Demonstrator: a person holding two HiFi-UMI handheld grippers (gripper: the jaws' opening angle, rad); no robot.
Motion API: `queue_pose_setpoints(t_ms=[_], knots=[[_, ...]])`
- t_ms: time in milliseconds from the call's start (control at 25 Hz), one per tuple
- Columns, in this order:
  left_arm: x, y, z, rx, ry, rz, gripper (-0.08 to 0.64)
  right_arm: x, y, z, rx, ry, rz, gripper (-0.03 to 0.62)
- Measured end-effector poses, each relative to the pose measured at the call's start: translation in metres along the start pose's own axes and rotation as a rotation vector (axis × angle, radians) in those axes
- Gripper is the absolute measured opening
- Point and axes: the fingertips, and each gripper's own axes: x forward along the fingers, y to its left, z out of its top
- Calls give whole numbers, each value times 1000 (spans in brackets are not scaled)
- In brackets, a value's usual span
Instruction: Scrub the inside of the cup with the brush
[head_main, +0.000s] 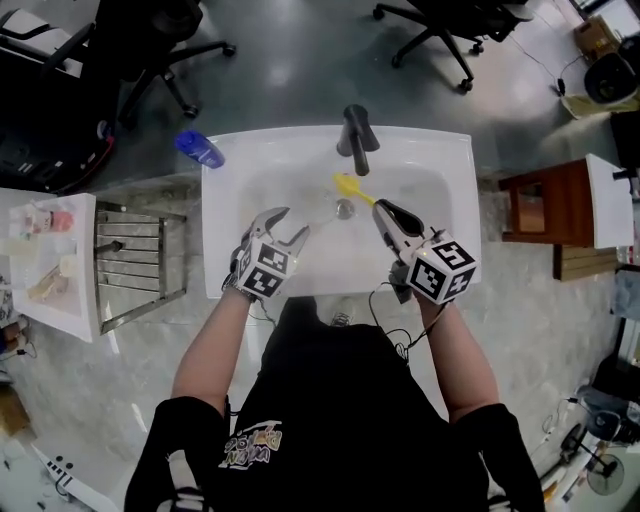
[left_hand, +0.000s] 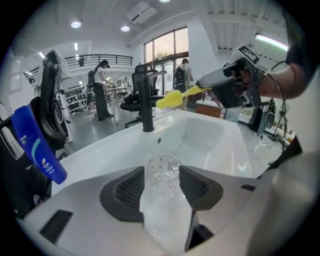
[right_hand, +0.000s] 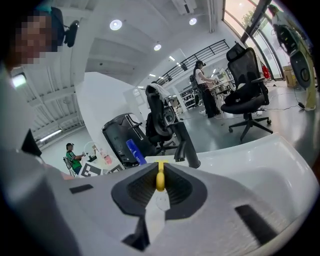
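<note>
Clear cup is clamped between the jaws of the left gripper, seen in the left gripper view with both pads pressed on its sides. One round end is turned away toward the basin; rim or base cannot be told. The cup is held over the near left part of the white sink, and is barely made out in the head view ahead of the left gripper.

Yellow brush is pinched by its handle in the closed jaws of the right gripper. In the head view the brush is pointed from the right gripper toward the black faucet, its head above the drain. The brush head is well apart from the cup and outside it, as seen in the left gripper view.

Blue bottle is lying at the sink's back left corner. Metal rack is placed left of the sink, wooden stand to its right. Black office chairs are seen on the floor beyond.
</note>
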Motion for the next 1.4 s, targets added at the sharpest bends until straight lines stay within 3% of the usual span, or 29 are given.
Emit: queue_pose_setpoints(t_ms=[240,520,800,1120,1400], knots=[[27,-4,-25,45,74,-59,210,23,0,-17,-7,66,5,37],[50,-6,-51,35,168,-99,193,42,2,-45,-79,191,11,37],[67,-3,-61,59,198,-114,159,58,-3,-69,-172,307,-2,37],[75,-5,-70,81,242,-159,64,72,-9,-91,-275,443,2,37],[74,-6,-67,56,210,-184,60,85,-13,-107,-318,540,19,37]])
